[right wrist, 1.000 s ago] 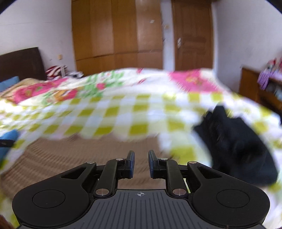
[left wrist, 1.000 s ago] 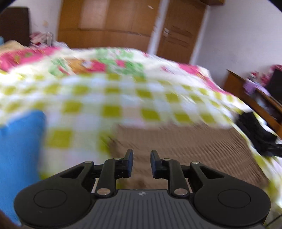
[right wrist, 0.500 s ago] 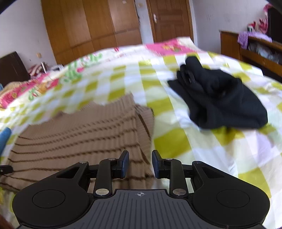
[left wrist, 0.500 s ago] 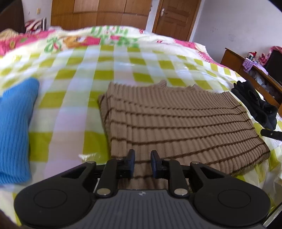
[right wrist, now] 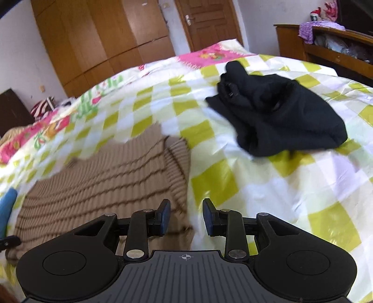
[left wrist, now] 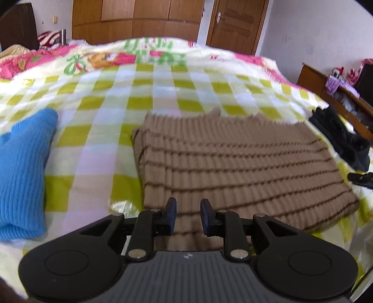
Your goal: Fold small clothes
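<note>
Hovering over the sweater (left wrist: 233, 163), spread flat at the bed's (left wrist: 163, 98) near edge: left gripper (left wrist: 188, 213) fingers slightly parted, empty; right gripper (right wrist: 186, 215) opening over the near corner. Next, likely, pinch both near corners and fold.

A wide bed (left wrist: 163, 93) fills the room, spread with a yellow-green and white checked cover edged in pink. Behind it stands a tall wooden wardrobe (left wrist: 137, 21), with a brown panelled door (left wrist: 235, 23) beside it. The walls (left wrist: 314, 30) are plain white. A wooden sideboard (right wrist: 326, 46) lines one side, cluttered. Daylight is bright.
</note>
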{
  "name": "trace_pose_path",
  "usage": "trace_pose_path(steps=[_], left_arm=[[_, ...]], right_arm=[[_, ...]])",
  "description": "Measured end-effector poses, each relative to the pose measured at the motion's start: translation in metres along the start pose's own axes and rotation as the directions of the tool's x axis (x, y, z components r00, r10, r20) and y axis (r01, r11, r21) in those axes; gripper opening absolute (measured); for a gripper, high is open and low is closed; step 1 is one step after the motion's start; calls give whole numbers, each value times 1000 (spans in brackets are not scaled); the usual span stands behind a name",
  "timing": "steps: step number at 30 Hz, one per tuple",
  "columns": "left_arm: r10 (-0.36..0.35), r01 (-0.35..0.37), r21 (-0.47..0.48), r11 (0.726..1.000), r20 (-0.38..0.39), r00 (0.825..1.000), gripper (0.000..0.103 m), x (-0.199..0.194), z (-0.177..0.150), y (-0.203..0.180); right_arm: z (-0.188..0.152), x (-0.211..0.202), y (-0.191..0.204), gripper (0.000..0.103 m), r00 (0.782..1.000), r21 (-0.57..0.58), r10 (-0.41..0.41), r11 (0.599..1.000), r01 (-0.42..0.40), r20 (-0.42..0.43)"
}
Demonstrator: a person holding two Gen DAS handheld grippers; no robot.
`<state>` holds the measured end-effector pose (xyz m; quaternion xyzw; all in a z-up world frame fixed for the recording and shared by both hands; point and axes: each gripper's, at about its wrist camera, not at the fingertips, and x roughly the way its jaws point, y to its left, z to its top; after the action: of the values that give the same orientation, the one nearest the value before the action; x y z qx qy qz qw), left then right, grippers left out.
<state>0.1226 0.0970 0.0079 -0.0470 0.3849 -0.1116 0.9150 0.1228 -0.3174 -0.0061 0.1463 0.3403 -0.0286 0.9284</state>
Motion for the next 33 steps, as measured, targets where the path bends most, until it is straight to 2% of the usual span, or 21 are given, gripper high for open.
trace_pose_path(steps=[3,6,8,11,13,15,19,22,27,29,31,32,33], left_arm=[[-21,20,32,999,30,999,37,-1,6,-15],[-44,44,61,997,-1,999,38,15,6,-29],[-48,51,81,995,-43,998,38,28,3,-35],[-56,62,86,994,-65,996,38,31,-2,-40],[-69,74,88,993,-55,996,38,28,0,-44],[-88,91,84,992,-48,995,38,26,2,-49],[-136,141,106,984,-52,989,38,31,5,-67],[-179,185,139,973,-53,982,38,37,5,-86],[-220,228,201,953,-63,973,38,51,5,-119],[-224,234,212,949,-72,972,38,55,6,-126],[-221,233,216,948,-80,972,39,58,7,-130],[-217,230,218,949,-82,973,39,58,7,-131],[-217,229,215,949,-78,973,39,57,8,-132]], right_arm=[[8,9,-6,30,999,30,38,999,-38,-2],[12,27,-13,32,996,95,90,992,-88,-15],[12,41,-20,34,994,149,98,985,-92,-40],[14,48,-30,35,982,221,179,962,-163,-55],[16,46,-36,36,967,249,249,942,-226,-62],[16,47,-43,43,947,276,313,919,-283,-72],[14,56,-56,43,917,339,390,877,-341,-85],[15,61,-66,43,890,400,451,830,-389,-70],[19,79,-56,43,865,367,487,831,-418,-117],[21,85,-51,43,849,355,510,825,-439,-136],[22,88,-47,43,847,351,510,828,-437,-147],[22,88,-45,35,848,344,509,830,-438,-149],[22,87,-42,21,853,337,497,839,-427,-158]])
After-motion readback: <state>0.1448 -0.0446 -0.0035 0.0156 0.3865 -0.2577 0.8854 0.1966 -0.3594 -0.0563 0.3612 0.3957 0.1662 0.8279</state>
